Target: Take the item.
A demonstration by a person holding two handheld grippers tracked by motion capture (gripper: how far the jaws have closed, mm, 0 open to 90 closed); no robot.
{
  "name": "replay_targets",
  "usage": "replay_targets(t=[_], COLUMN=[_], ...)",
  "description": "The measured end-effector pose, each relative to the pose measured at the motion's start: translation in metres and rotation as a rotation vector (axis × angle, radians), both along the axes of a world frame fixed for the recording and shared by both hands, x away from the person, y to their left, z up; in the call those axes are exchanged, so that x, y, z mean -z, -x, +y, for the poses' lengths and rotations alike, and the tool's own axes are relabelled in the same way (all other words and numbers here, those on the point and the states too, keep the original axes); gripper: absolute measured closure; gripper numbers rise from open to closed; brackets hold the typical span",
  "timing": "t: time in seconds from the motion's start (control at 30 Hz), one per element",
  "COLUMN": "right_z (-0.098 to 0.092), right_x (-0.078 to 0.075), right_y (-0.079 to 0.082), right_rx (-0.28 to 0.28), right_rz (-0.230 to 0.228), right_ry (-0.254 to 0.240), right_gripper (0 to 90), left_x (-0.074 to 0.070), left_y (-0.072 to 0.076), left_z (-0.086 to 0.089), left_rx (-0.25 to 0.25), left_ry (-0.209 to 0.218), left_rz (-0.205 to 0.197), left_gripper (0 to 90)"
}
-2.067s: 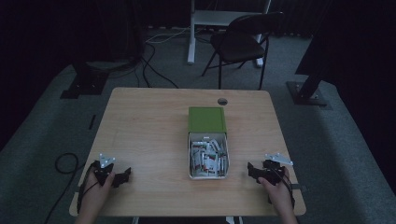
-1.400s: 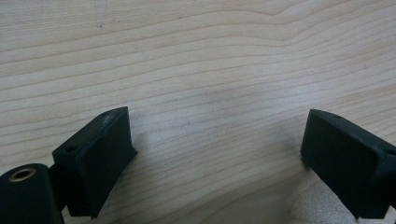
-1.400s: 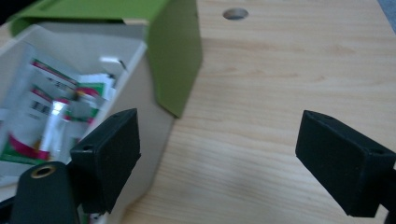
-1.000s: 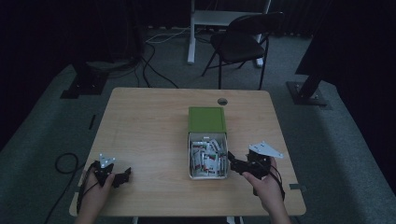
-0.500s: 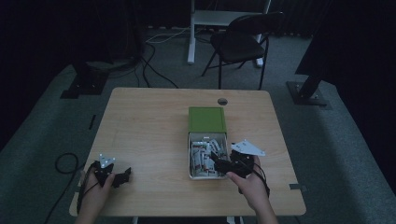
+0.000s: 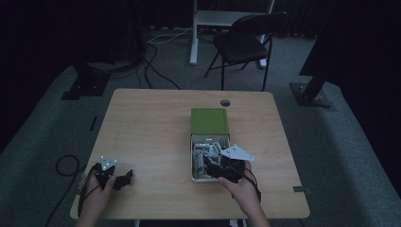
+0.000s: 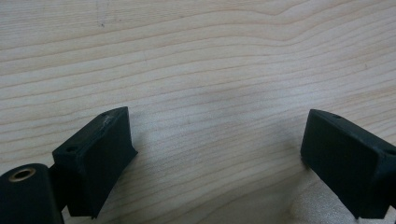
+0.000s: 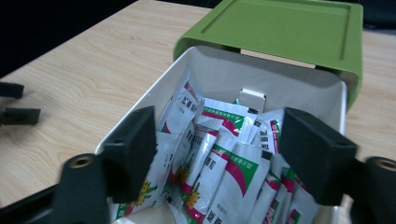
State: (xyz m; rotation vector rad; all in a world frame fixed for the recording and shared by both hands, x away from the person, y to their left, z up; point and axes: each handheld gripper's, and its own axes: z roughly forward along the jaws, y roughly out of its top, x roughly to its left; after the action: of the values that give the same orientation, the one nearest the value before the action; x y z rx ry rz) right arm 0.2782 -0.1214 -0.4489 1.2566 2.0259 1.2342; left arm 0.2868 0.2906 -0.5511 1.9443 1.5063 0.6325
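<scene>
You're hovering your right gripper (image 8: 217, 154) over the sachets (image 8: 224, 158) in the white box (image 6: 193, 156) (mid-table), jaws closing in but gripping nothing, sachets standing roughly upright, long axes vertical

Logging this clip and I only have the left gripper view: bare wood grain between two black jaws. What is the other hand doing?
Observer: The right gripper reaches into an open white plastic box, seen from the high view.
Operator: What is in that box?
Observer: The right gripper view shows white paper sachets with green and magenta print standing packed together.
Operator: Has it gripped one?
Observer: No. The jaws have just been closing, yet they stand apart above the sachets, pressing on none.
Operator: Does the box have a lid?
Observer: A green plastic lid lies against the box's far end on the light wooden table.
</scene>
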Motion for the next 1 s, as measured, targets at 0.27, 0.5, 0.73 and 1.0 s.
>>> replay_targets(t=[0.27,0.5,0.73,1.0], right_z=[0.015,0.024,0.032,0.042], right_x=[0.007,0.017,0.027,0.038], right_y=[0.003,0.001,0.000,-0.002], right_rx=[-0.047,-0.019,-0.022,-0.045], right_rz=[0.022,0.034,0.042,0.081], right_ry=[0.027,0.057,0.073,0.099], right_gripper=[40.0,57.4,66.4,73.6], left_x=[0.000,0.000,0.000,0.000], left_y=[0.000,0.000,0.000,0.000], left_z=[0.000,0.000,0.000,0.000], left_rx=[0.000,0.000,0.000,0.000], left_ry=[0.000,0.000,0.000,0.000], left_rz=[0.000,0.000,0.000,0.000], left_gripper=[9.7,9.7,9.7,9.7])
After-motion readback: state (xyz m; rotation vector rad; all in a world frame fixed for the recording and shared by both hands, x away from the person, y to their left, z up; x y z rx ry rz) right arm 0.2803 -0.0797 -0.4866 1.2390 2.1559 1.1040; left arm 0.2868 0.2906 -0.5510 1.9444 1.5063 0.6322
